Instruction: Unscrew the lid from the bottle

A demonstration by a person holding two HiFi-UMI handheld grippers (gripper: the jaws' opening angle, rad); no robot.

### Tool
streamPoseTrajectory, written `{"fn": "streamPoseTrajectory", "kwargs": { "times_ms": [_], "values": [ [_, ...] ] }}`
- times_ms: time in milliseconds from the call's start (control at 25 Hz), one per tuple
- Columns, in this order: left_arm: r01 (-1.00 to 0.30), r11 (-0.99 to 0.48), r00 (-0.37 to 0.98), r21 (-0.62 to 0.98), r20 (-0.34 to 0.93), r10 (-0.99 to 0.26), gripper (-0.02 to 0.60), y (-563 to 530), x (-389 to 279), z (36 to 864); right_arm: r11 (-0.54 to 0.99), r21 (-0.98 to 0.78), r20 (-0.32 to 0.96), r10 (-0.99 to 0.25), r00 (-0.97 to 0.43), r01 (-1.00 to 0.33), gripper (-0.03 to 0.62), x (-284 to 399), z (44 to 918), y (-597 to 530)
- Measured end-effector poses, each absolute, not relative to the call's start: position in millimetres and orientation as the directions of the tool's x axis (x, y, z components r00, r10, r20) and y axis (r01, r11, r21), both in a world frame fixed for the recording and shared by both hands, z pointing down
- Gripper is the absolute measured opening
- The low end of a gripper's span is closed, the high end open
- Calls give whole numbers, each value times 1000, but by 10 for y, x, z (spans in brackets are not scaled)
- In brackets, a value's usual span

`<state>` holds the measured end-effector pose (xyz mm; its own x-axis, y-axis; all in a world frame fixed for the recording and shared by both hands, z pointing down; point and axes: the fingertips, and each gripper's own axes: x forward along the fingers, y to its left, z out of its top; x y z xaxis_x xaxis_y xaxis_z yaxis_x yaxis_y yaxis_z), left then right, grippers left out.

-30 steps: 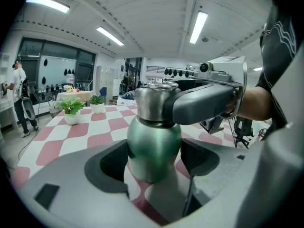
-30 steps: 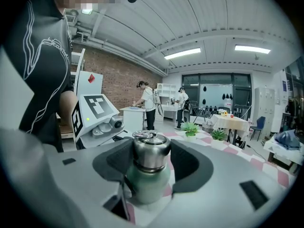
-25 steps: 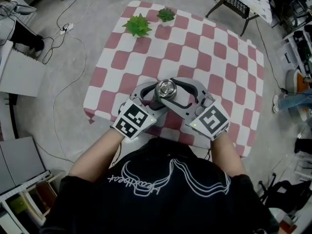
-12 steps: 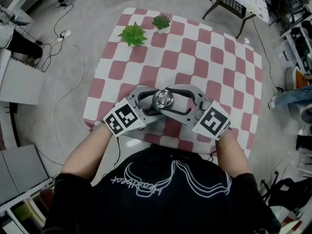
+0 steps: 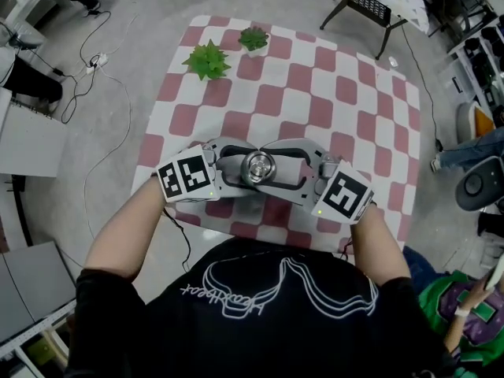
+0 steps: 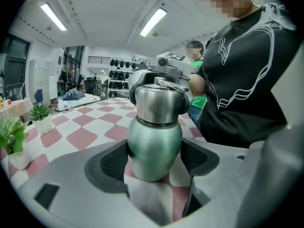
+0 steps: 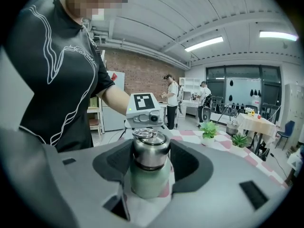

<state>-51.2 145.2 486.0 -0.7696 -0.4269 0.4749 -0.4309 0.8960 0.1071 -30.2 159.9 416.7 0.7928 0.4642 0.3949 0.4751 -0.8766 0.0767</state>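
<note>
Holds the bottle (image 6: 154,146) upright near the front edge of the desk (image 5: 354,124), with the left tongs (image 6: 154,161) clasping its green body. Clamps the steel lid (image 7: 150,148) in the right tongs (image 7: 150,158), seemingly pad to metal, though hard to confirm on the far side. Could slip on the smooth lid under a light grip, or spin the whole bottle if loose below. Since a second ago, has rolled the left tongs, laying the marker cube (image 5: 187,178) flatter; has kept the right jaws as wide as before.
</note>
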Motion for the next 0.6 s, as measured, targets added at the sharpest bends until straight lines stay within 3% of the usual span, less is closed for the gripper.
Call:
{"fn": "streamPoseTrajectory", "kwargs": {
  "times_ms": [360, 480, 600],
  "values": [
    [-412, 905, -781, 106, 471, -411, 348, 1458, -503, 4851, -869, 83, 409, 476, 778, 488, 250, -291, 4170, 1594],
    [-372, 922, -801, 104, 466, -376, 348, 1460, -514, 4841, -859, 84, 384, 496, 779, 505, 306, -270, 4101, 1578],
    [-307, 946, -829, 103, 458, -319, 348, 1451, -514, 4824, -831, 91, 357, 541, 761, 548, 322, -259, 4040, 1575]
  ]
}}
